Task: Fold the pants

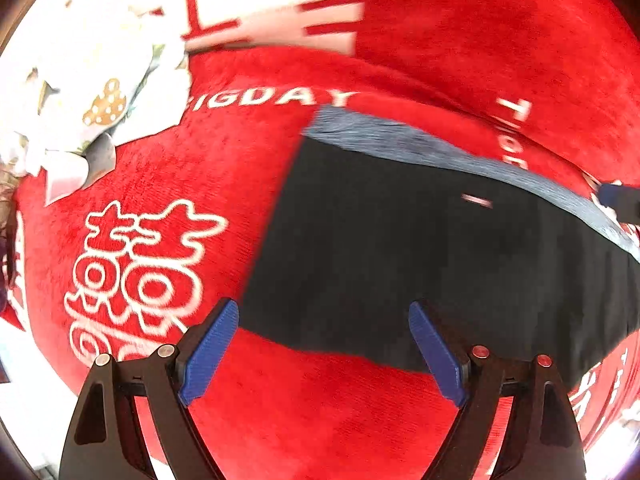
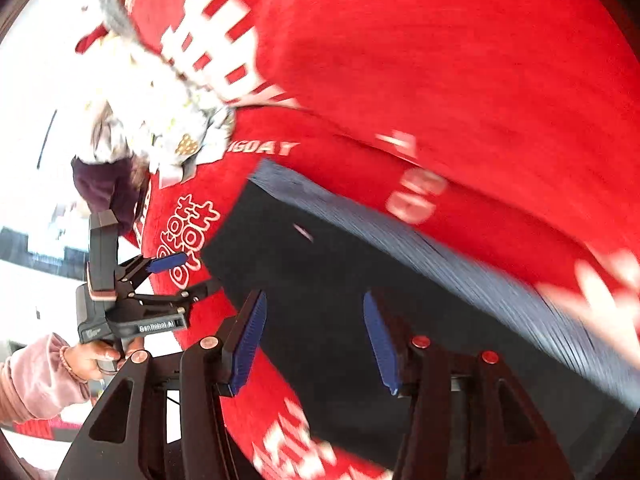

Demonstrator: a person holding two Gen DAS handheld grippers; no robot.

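Observation:
Dark pants (image 1: 420, 256) with a grey ribbed waistband (image 1: 440, 148) lie folded flat on a red blanket (image 1: 248, 208) with white lettering. My left gripper (image 1: 324, 344) is open and empty, hovering just above the pants' near left corner. In the right wrist view the pants (image 2: 360, 280) fill the middle, and my right gripper (image 2: 314, 340) is open and empty above their near edge. The left gripper (image 2: 188, 276) also shows there at the left, open, held by a hand in a pink sleeve. The views are motion-blurred.
A white patterned garment (image 1: 88, 92) lies crumpled on the blanket at the far left; it also shows in the right wrist view (image 2: 160, 120). A dark purple cloth (image 2: 104, 188) lies beside it. The blanket's edge (image 2: 224, 364) runs near the left.

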